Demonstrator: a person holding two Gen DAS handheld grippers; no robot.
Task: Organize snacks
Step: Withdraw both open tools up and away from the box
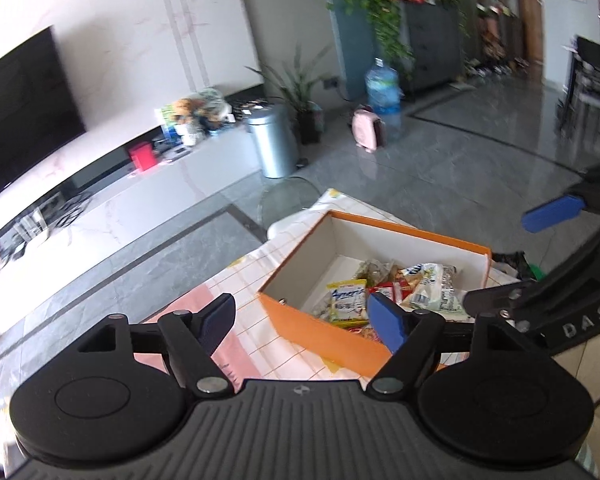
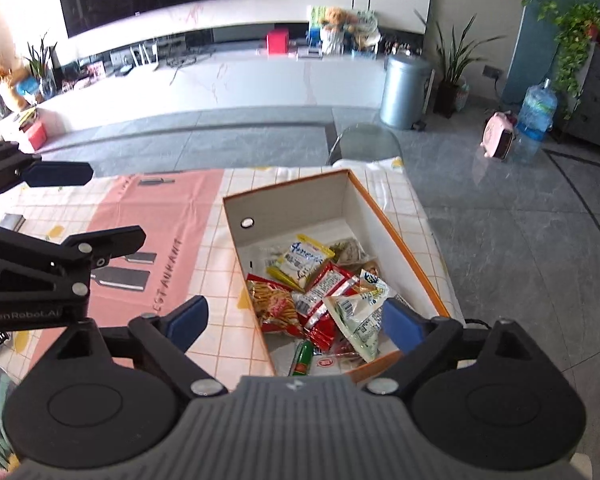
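**K:** Left gripper (image 1: 302, 320) is spread wide, nothing held; it hangs over the near-left corner of the orange box (image 1: 320, 330), one blue pad (image 1: 386, 322) seen against the box mouth, the other over the tablecloth (image 1: 256, 340).

**M:** And the right?

**K:** Right gripper (image 2: 296, 320) is also spread, nothing pinched. It is held above the near end of the box (image 2: 400, 236), right pad (image 2: 400, 328) over the near-right corner, left pad (image 2: 188, 320) over the cloth (image 2: 152, 240).

**M:** Edges, room?

**K:** Box sits on the table's right part, open top, white inner walls. Far half of its floor is seen bare; packets are piled at the near end. Pink and checked cloth to the left of the box is mostly open. Table edge runs just beside the box's right wall, grey floor (image 2: 520, 240) beyond.

**M:** Contents?

**K:** Snacks (image 2: 324, 300) lie loose and overlapped inside: a yellow-white packet (image 2: 306, 258), a red packet of sticks (image 2: 274, 306), a red-white wrapper (image 2: 326, 286), a white-green bag (image 2: 360, 320), a green tube (image 2: 302, 358).
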